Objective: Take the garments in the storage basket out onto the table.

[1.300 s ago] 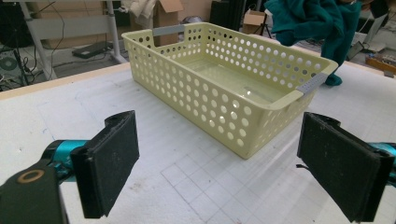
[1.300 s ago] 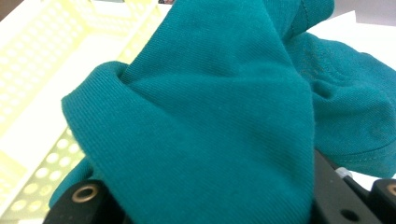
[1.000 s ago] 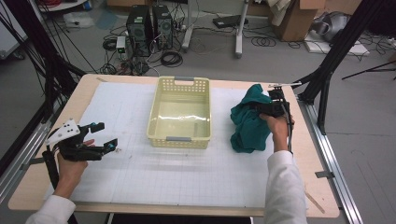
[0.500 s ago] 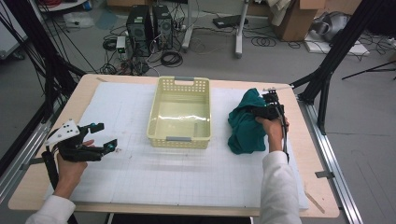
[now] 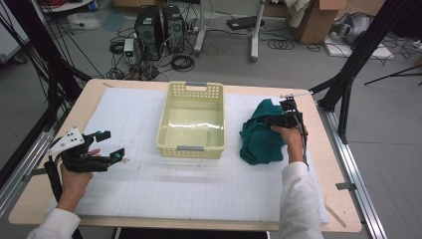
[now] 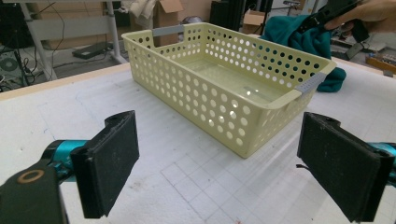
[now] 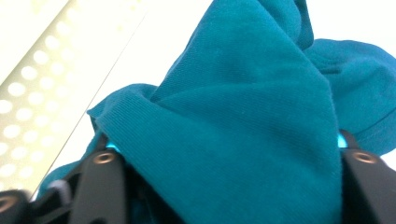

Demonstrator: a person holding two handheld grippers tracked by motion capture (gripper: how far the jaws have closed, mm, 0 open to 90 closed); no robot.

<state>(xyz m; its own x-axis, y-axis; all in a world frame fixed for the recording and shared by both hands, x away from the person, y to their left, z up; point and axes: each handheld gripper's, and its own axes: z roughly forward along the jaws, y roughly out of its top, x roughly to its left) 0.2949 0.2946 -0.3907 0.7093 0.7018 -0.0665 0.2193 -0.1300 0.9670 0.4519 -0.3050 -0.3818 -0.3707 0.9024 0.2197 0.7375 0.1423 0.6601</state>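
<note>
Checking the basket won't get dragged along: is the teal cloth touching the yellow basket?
Apart. The high view shows a strip of white mat between the teal cloth and the yellow basket's right wall; the cloth lies bunched beside it.

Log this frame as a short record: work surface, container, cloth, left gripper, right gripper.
work surface: white gridded mat on a wooden table
container: yellow perforated basket, nothing in it
cloth: teal cloth, bunched on the mat right of the basket
left gripper: open, nothing between its jaws
right gripper: at the cloth, jaws just opening, fabric draped between them
</note>
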